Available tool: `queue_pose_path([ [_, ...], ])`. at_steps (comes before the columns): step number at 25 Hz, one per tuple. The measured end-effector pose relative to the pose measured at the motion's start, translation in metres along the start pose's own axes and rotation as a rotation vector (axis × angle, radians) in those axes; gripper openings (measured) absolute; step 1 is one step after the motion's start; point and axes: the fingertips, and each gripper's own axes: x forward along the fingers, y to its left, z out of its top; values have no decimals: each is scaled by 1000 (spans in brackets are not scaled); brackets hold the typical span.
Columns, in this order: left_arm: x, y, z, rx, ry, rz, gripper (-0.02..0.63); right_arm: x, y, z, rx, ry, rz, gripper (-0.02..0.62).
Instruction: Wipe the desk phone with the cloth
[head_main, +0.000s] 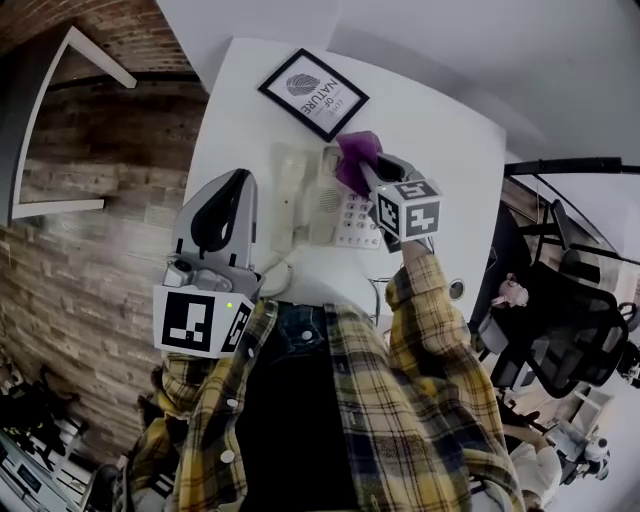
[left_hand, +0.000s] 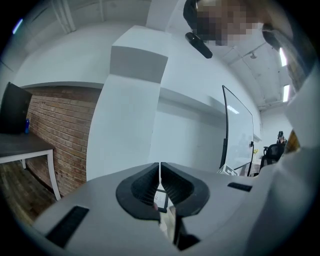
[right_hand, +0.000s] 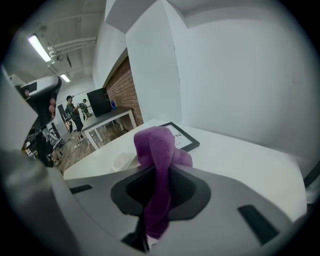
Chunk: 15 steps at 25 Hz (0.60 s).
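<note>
A cream desk phone (head_main: 312, 200) lies on the white desk (head_main: 450, 150), its handset on the left and keypad on the right. My right gripper (head_main: 362, 172) hovers over the phone's upper right part, shut on a purple cloth (head_main: 355, 158). In the right gripper view the purple cloth (right_hand: 159, 165) bulges out between the jaws, and a corner of the phone (right_hand: 121, 161) shows just beyond. My left gripper (head_main: 222, 208) is held near my body, left of the phone and apart from it. Its jaws are pressed together with nothing between them in the left gripper view (left_hand: 160, 186).
A black-framed picture (head_main: 313, 93) lies on the desk behind the phone; the same picture (right_hand: 181, 137) shows beyond the cloth. The desk stands against a white wall, with a brick wall (head_main: 90, 230) to the left. Office chairs (head_main: 570, 320) and a person (head_main: 510, 292) are at the right.
</note>
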Motion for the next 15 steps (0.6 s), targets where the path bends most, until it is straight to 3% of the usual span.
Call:
queue_pose_path([
  [6,4,-2,-3,-3,8,-6,21,1,4,-10,93,-16,52,63],
  [15,11,-5,-4,0,14,-25,21,-12,15,-36,116,20,84,63],
])
